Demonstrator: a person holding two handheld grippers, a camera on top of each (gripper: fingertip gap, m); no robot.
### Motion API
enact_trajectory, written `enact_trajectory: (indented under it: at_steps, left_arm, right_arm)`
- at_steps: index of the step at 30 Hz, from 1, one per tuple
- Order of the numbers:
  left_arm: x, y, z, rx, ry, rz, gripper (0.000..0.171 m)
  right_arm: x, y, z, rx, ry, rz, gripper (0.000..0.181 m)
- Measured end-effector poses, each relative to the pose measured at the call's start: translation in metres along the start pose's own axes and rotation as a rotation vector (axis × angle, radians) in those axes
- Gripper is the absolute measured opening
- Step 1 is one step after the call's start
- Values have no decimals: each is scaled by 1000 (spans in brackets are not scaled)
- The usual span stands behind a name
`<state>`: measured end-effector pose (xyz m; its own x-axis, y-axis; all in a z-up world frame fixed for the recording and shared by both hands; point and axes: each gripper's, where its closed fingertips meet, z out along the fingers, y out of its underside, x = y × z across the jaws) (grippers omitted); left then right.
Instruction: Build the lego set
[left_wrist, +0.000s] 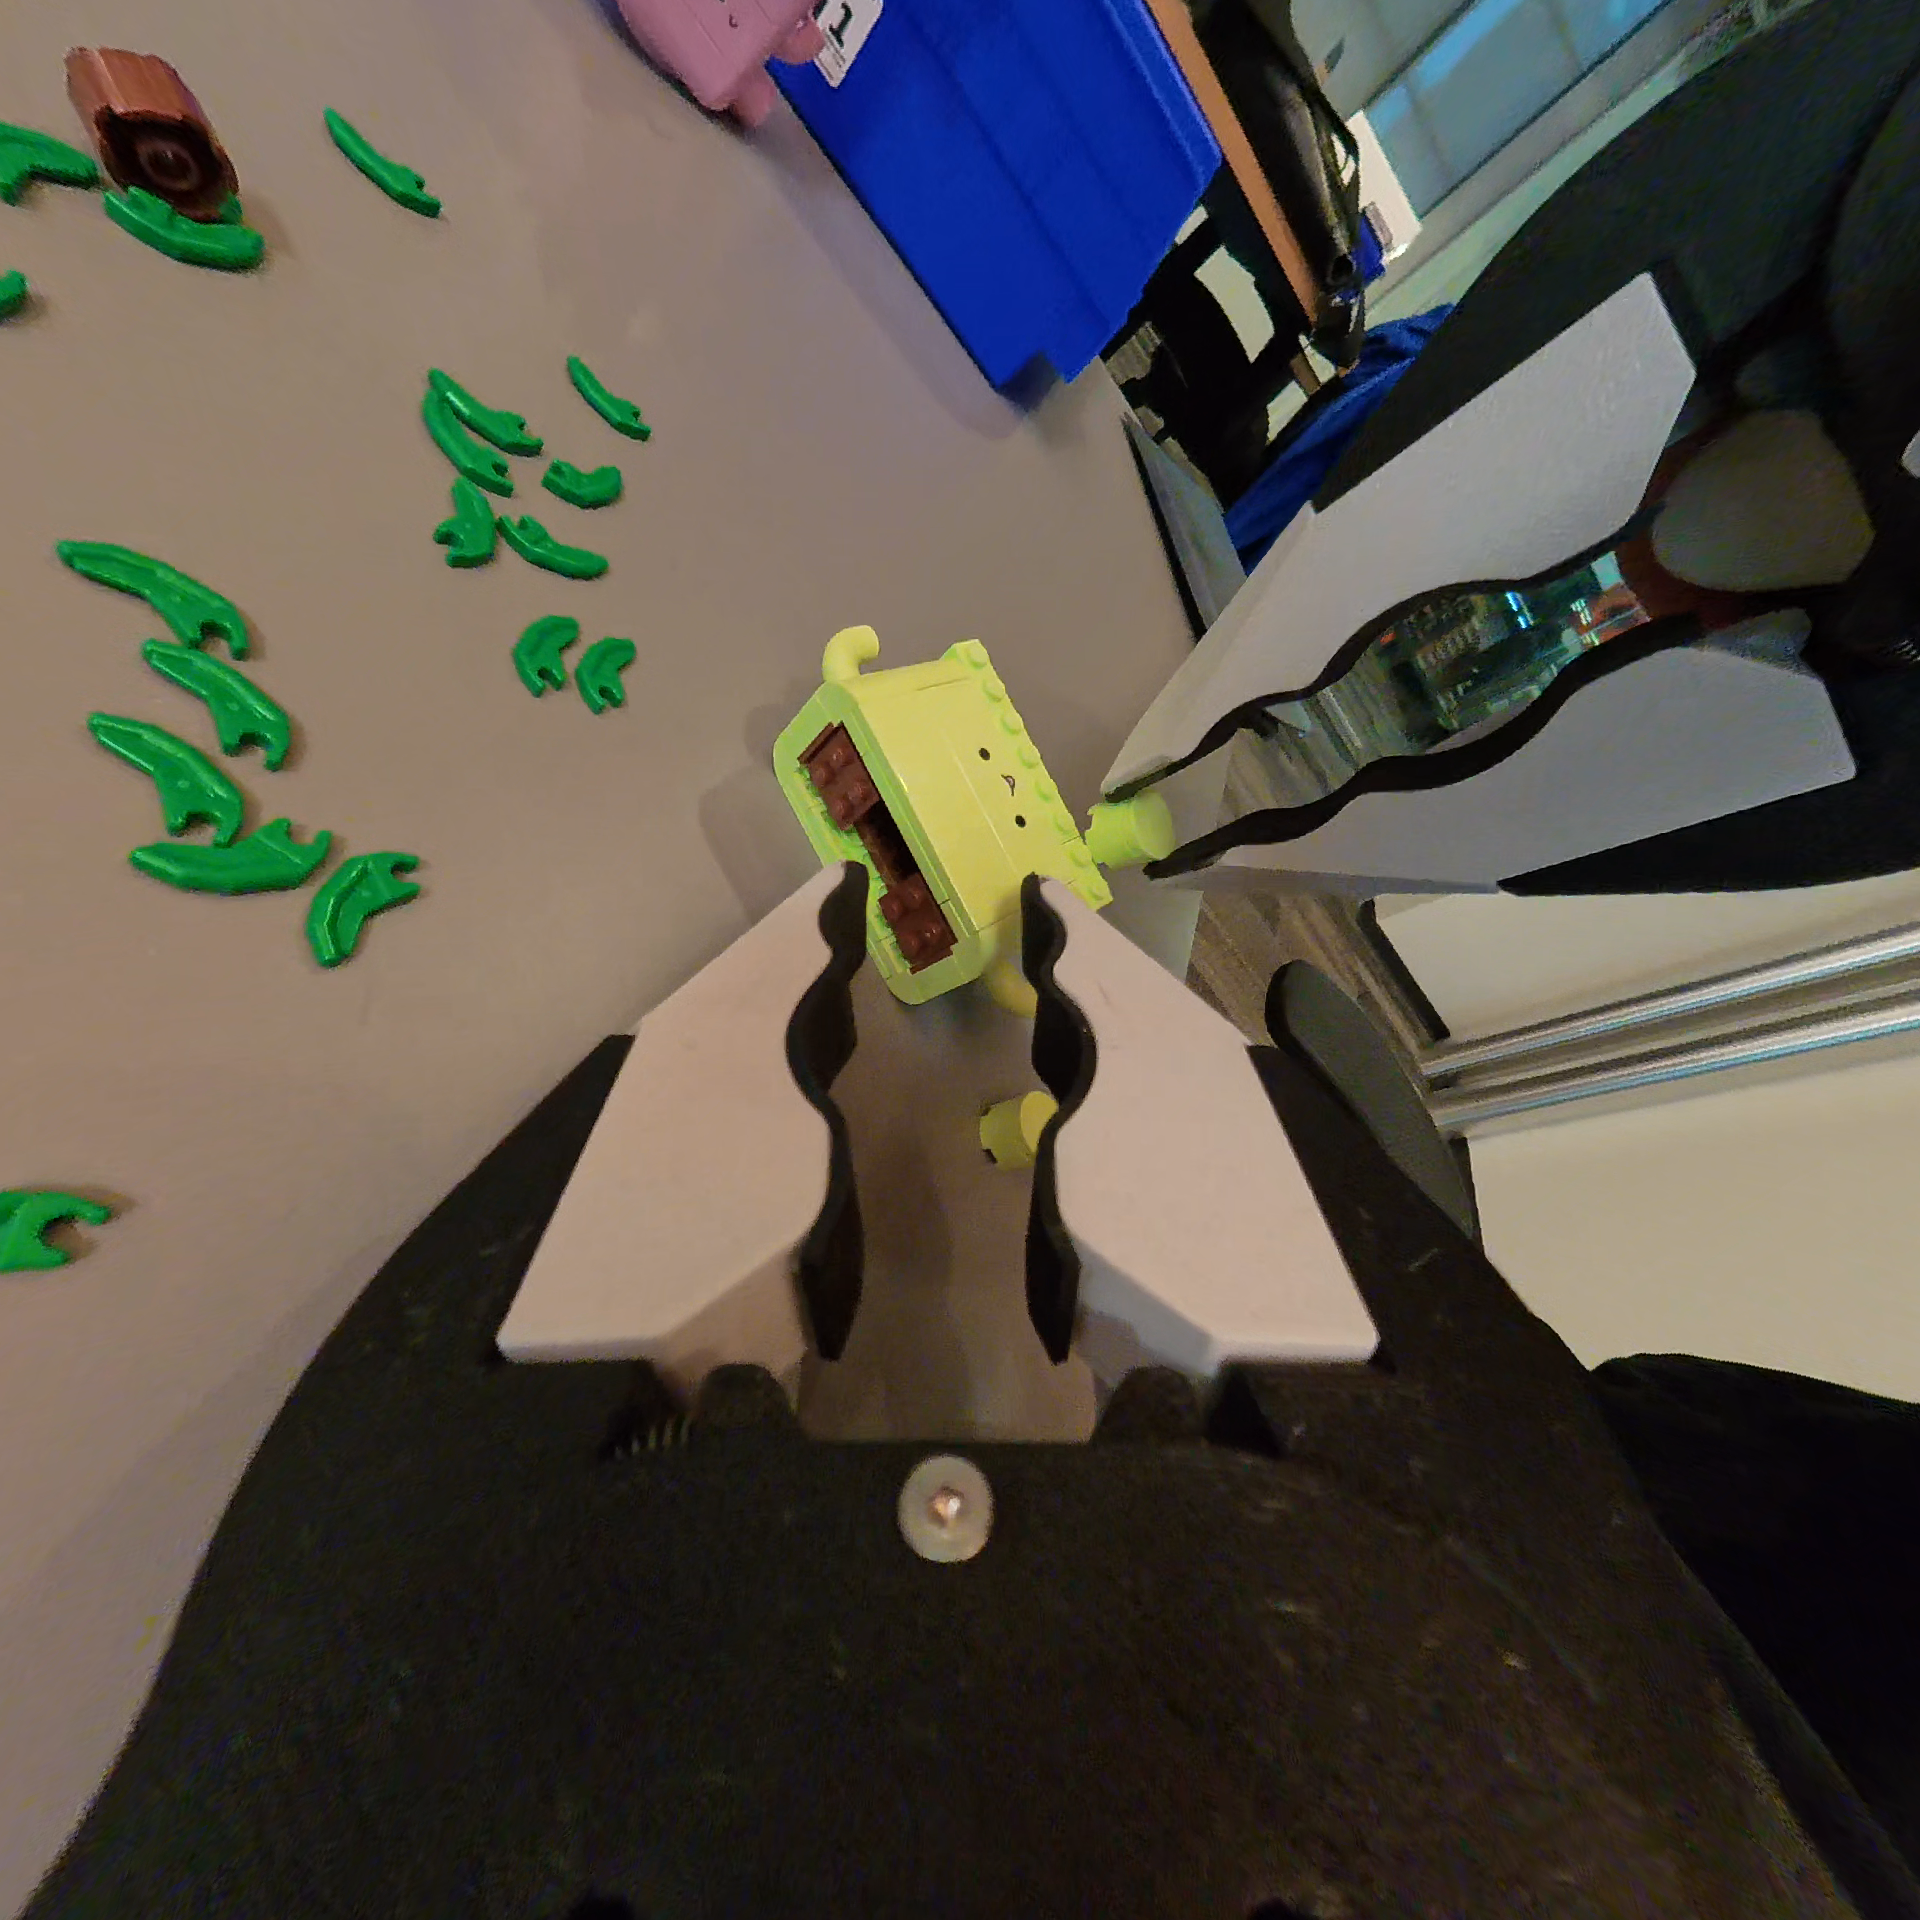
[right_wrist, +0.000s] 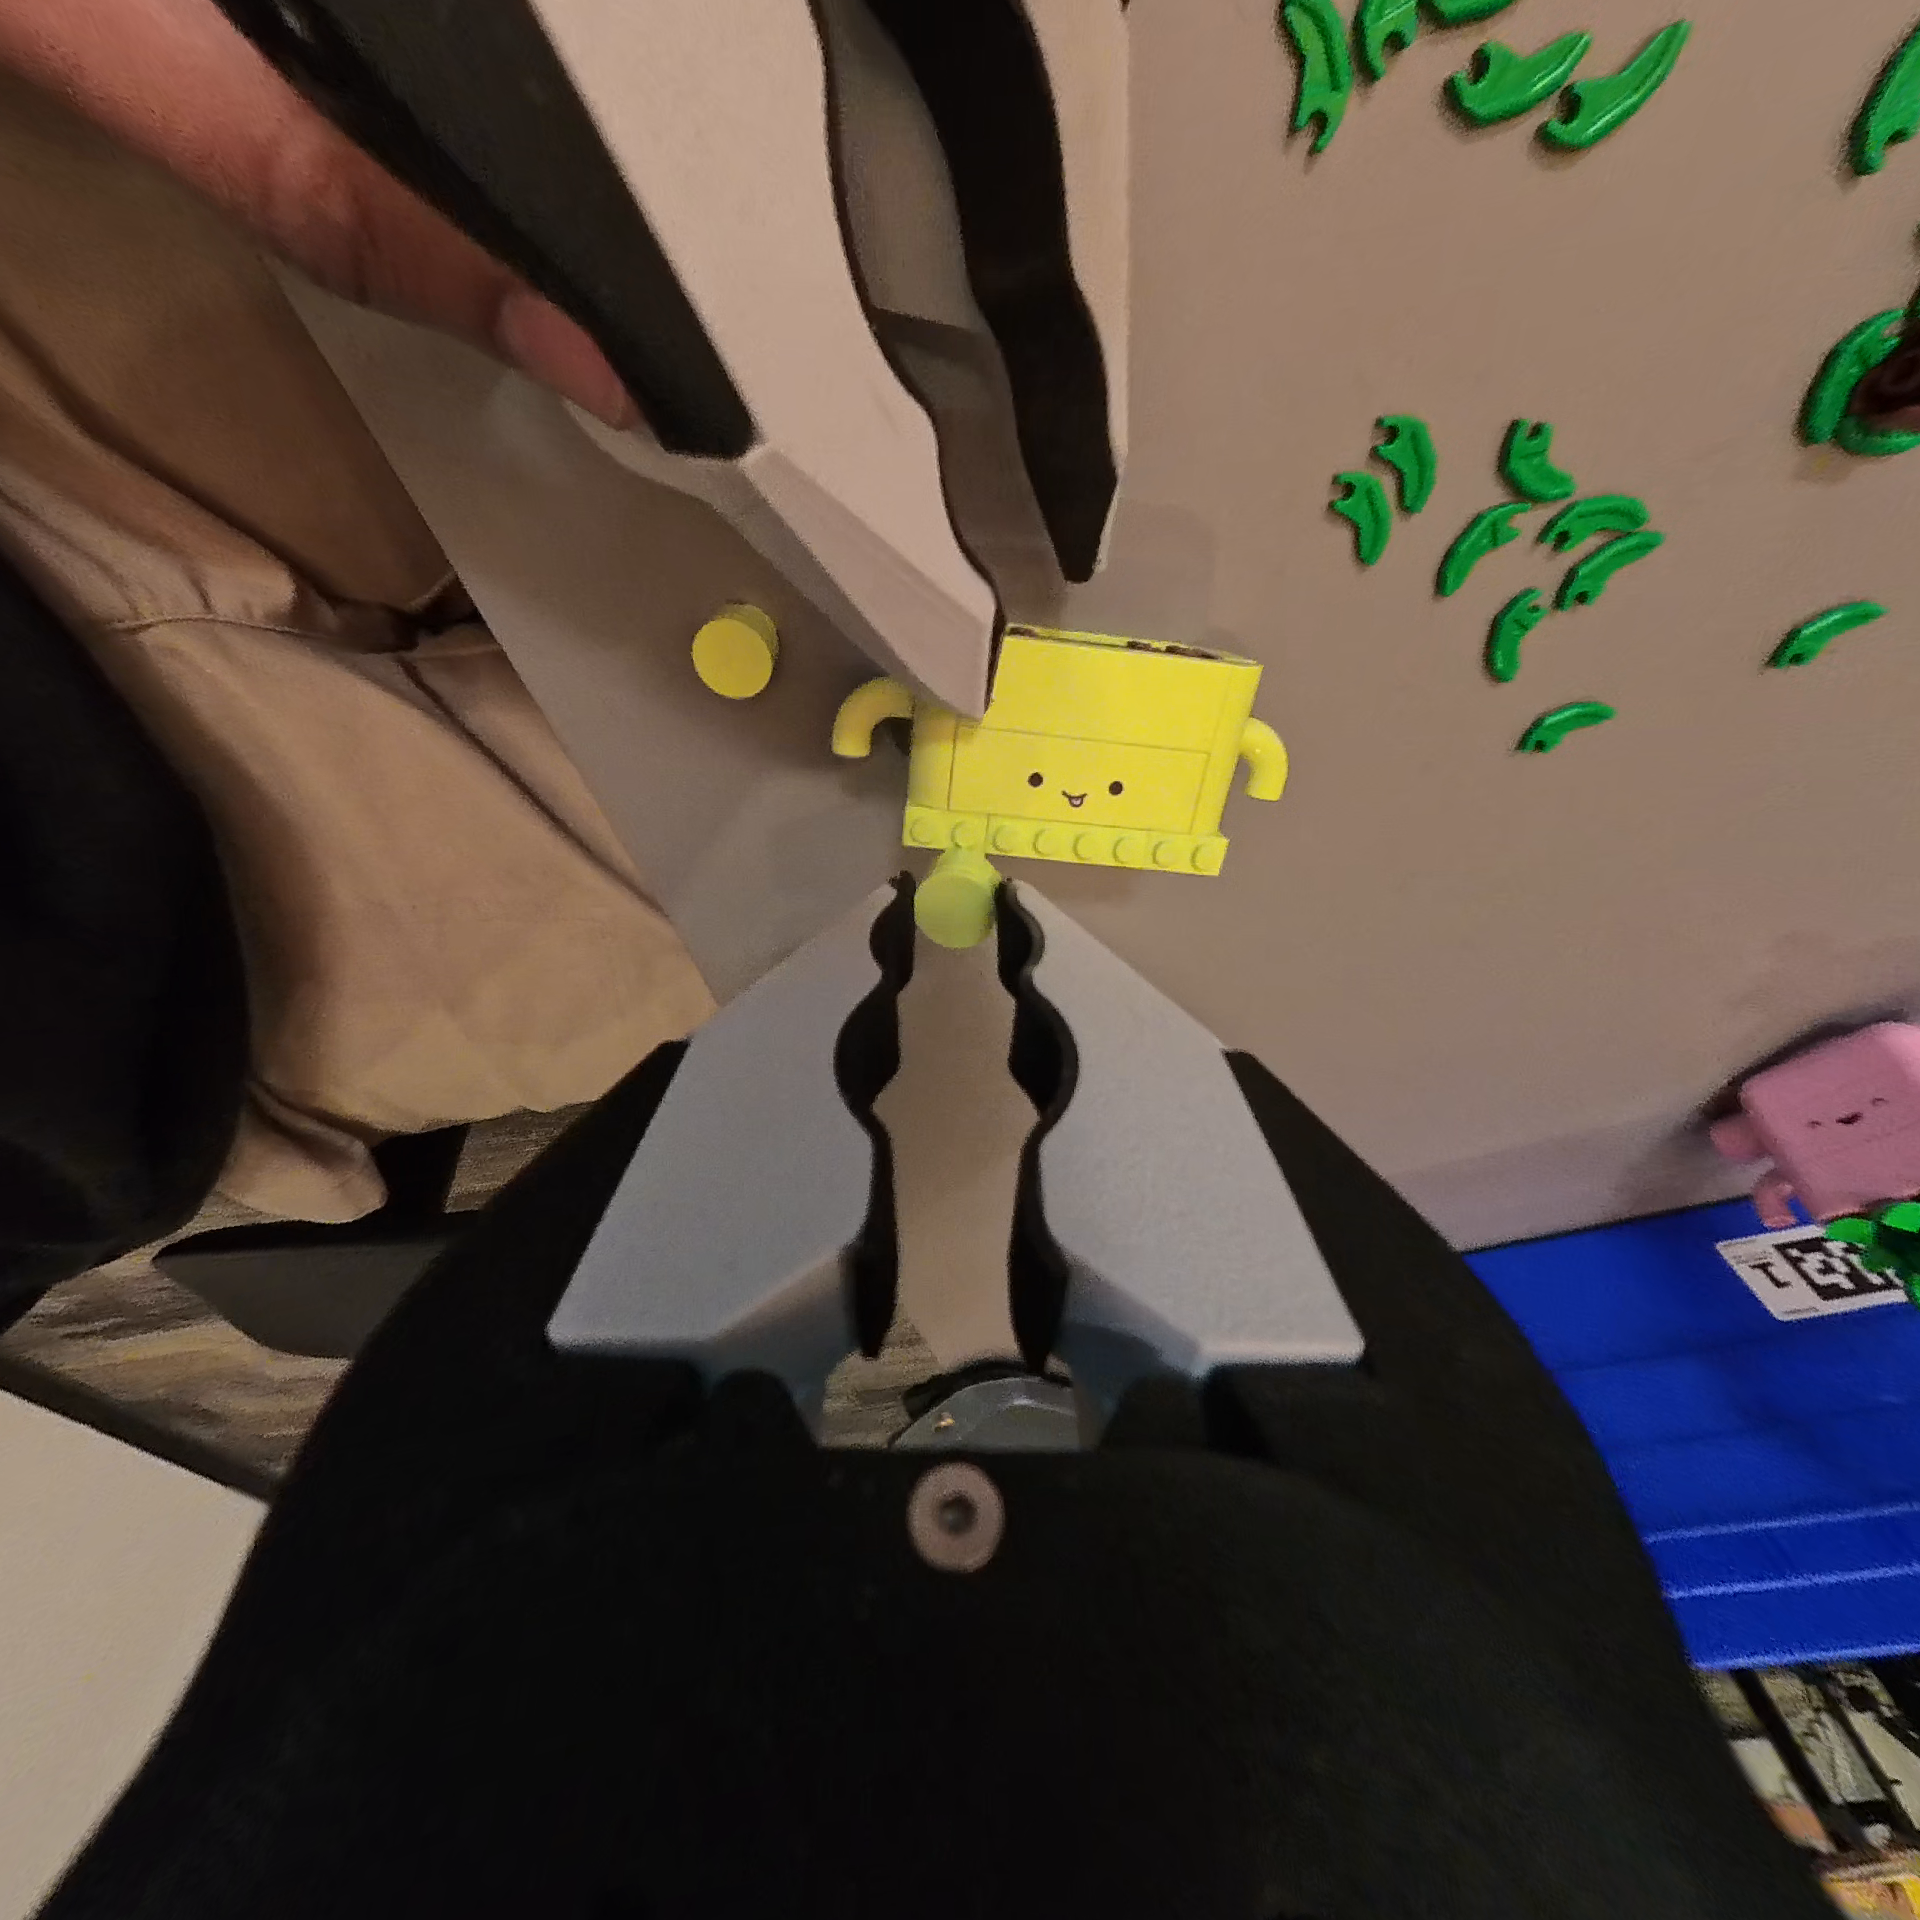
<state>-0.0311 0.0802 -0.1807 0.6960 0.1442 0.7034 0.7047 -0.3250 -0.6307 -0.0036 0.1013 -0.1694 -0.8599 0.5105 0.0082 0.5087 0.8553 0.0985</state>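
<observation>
A lime-green Lego pot (left_wrist: 935, 790) with a small face and brown studs inside is held just above the grey table (left_wrist: 644, 312). My left gripper (left_wrist: 940, 894) is shut on it across its front and back. It also shows in the right wrist view (right_wrist: 1101, 748), with the left gripper (right_wrist: 1034, 623) coming from above. My right gripper (right_wrist: 953, 894) is shut on a lime round leg piece (right_wrist: 954, 909), pressed against the pot's studded underside near one end. In the left wrist view the right gripper (left_wrist: 1138, 831) comes in from the right with the leg (left_wrist: 1127, 831). A second lime round leg (right_wrist: 735, 649) lies loose on the table.
Several green leaf pieces (left_wrist: 187, 665) lie scattered on the table, and a brown trunk piece (left_wrist: 151, 135) lies at the far end. A pink figure (right_wrist: 1829, 1122) sits by a blue bin (right_wrist: 1714, 1455). The table edge (left_wrist: 1164, 582) is close. A hand (right_wrist: 416, 229) holds the left gripper. The grippers' ends are close to 4 centimeters from one another.
</observation>
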Motion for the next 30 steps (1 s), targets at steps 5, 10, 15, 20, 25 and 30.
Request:
enact_trajectory:
  at_steps: [5, 10, 15, 20, 25, 30]
  left_arm:
    - [-1, 1, 1, -10, 7, -18, 24]
    - [-1, 2, 2, -18, 7, -20, 24]
    - [-1, 2, 2, -18, 7, -21, 23]
    - [-1, 3, 2, -25, 2, -15, 23]
    - [-1, 3, 2, -24, 2, -14, 23]
    - [-1, 3, 2, -25, 5, -18, 23]
  right_arm:
    - [1, -2, -5, -3, -1, 14, 14]
    - [-5, -6, -2, -1, -21, -14, 14]
    - [-4, -7, 0, -18, -31, -40, 14]
    - [-9, -3, 1, -56, -75, -173, 14]
    - [-7, -5, 0, -100, -98, -270, 14]
    - [-6, -5, 0, -186, -71, -392, 14]
